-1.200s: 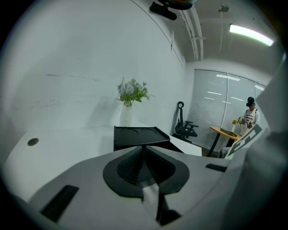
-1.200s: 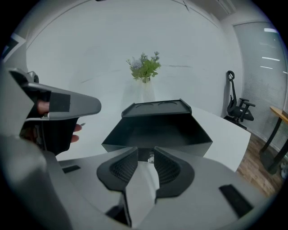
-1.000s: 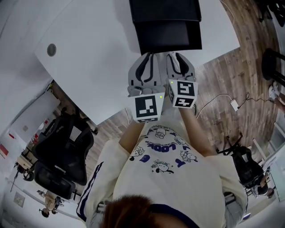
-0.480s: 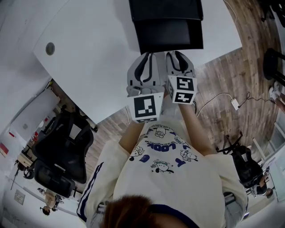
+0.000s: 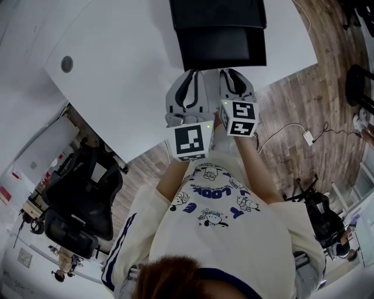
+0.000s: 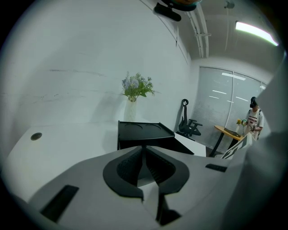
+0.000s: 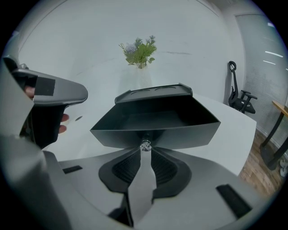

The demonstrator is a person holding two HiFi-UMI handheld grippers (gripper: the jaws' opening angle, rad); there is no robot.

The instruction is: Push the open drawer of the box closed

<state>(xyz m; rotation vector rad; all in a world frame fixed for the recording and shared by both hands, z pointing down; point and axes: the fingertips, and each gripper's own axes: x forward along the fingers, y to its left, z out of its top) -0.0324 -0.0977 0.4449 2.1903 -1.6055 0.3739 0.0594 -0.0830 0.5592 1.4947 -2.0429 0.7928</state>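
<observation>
A black box (image 5: 216, 11) stands on the white table, and its open drawer (image 5: 222, 48) is pulled out toward me. The two grippers sit side by side just in front of the drawer. My right gripper (image 5: 228, 71) is shut. In the right gripper view its tips (image 7: 145, 152) rest right under the small shiny knob (image 7: 145, 144) on the drawer front (image 7: 180, 134). My left gripper (image 5: 197, 72) is also shut, with nothing held. In the left gripper view it (image 6: 144, 150) points at the box (image 6: 141, 130) from slightly left of the drawer.
The white table (image 5: 117, 70) has a round grommet hole (image 5: 67, 64) at the far left. A vase of flowers (image 7: 140, 54) stands behind the box. The table's near edge runs just under the grippers, with wooden floor (image 5: 292, 105) and office chairs (image 5: 82, 198) beyond.
Almost nothing has moved. The right gripper has crept a little toward the drawer front, and the drawer is still open.
</observation>
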